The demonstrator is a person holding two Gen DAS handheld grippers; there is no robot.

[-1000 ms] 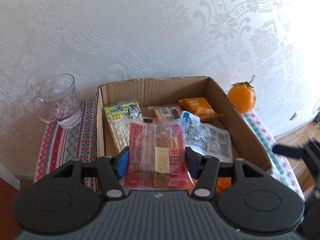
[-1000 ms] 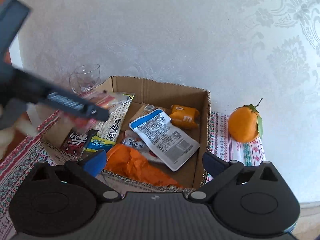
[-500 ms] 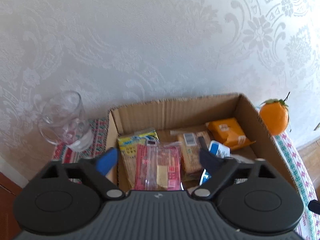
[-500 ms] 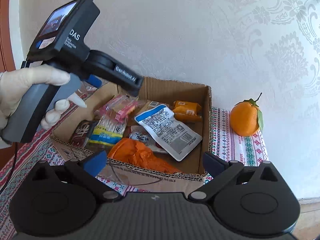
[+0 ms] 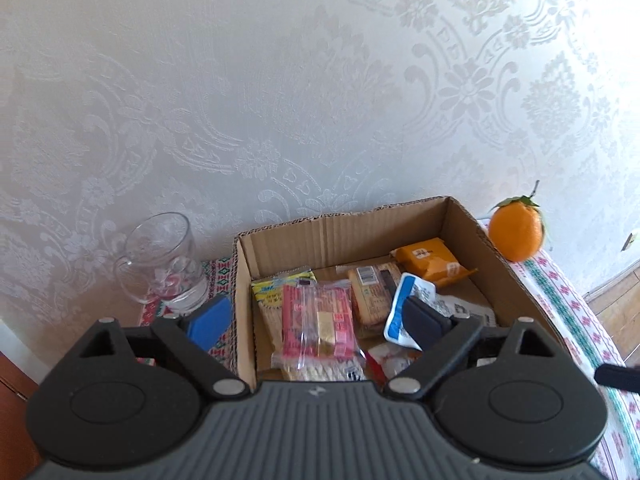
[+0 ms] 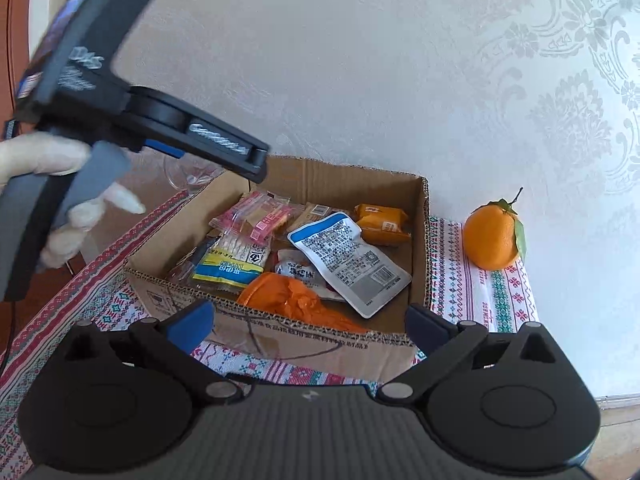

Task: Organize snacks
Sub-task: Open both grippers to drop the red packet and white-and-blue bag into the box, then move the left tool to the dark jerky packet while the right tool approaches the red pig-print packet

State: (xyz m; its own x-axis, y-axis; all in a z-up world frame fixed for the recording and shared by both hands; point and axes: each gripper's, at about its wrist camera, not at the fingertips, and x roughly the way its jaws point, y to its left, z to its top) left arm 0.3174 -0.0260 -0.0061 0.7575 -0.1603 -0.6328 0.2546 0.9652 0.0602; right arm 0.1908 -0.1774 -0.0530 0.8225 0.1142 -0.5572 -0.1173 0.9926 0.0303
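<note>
Both tongs wide open, empty, raised above the cardboard box (image 5: 360, 236).

Left tongs (image 5: 316, 322) hover over the box's left wall, touching nothing; the red biscuit packet (image 5: 318, 320) lies inside on other snacks. Right tongs (image 6: 308, 322) hang before the box's near wall. Orange (image 6: 493, 240) stands apart on the surface (image 6: 472, 288), right of the box.

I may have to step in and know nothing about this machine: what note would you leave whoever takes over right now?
Left tongs: open, empty, above the cardboard box.
Right tongs: open, empty, in front of the box.
Done: the red clear-wrapped snack lies in the box on the yellow-blue packet, beside the white pouch and orange packet.
Left: no loose snacks visible. The orange fruit and glass mug stand outside the box.
</note>
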